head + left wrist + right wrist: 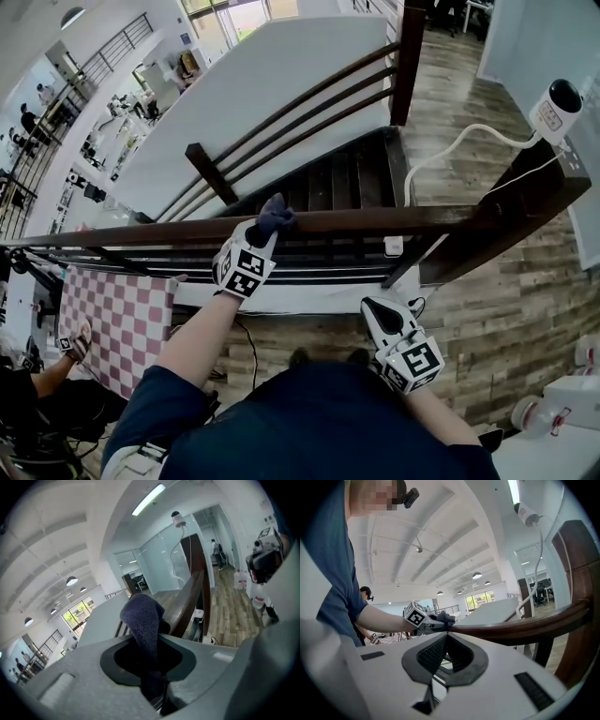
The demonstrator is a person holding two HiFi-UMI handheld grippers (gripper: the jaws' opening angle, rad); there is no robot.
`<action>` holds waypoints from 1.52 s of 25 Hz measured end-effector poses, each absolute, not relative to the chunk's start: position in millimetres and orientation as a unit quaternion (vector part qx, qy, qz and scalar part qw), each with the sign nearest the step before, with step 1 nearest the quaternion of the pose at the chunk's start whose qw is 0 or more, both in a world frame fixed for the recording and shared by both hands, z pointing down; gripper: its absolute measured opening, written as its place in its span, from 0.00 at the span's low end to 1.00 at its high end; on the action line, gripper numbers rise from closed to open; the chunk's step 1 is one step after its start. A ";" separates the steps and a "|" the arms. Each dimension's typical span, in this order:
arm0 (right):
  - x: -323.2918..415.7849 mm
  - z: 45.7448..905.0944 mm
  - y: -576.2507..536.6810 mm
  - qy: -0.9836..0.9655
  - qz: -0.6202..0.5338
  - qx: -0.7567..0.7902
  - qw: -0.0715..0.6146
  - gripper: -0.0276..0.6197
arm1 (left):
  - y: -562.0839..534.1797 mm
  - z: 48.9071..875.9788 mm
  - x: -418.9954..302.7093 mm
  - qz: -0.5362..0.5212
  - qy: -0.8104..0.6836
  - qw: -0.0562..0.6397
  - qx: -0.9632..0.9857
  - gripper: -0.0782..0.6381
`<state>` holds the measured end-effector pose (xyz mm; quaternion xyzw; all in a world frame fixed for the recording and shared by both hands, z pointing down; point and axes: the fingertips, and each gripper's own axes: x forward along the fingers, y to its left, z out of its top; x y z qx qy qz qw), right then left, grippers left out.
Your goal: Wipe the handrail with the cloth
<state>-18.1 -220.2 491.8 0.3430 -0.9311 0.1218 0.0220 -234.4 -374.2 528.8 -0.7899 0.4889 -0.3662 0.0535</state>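
Note:
A dark wooden handrail (394, 221) runs left to right across the head view. My left gripper (266, 231) is shut on a dark blue cloth (276, 215) that rests on top of the rail, left of its middle. In the left gripper view the cloth (143, 619) bulges up from between the jaws, with the rail (186, 600) just behind it. My right gripper (374, 306) hangs below and in front of the rail, shut and holding nothing. The right gripper view looks along the handrail (525, 626) toward the cloth (445, 618) and the left gripper (436, 622).
A thick rail post (511, 214) stands at the right, with a white camera (557, 110) and its cable (448, 150) above it. Stairs (330, 184) drop beyond the rail. A pink checked surface (114, 315) and another person's arm (49, 371) are at lower left.

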 end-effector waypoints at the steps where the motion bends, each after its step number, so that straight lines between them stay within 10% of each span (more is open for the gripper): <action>1: -11.1 493.7 -221.2 -0.930 0.125 0.345 0.021 0.06 | -376.6 528.6 -230.3 -0.379 0.487 0.062 -0.784 0.20; 38: 266.2 504.4 -203.3 -0.828 0.146 0.540 -0.045 0.06 | -454.0 532.1 260.3 -0.426 0.237 0.207 -0.848 0.20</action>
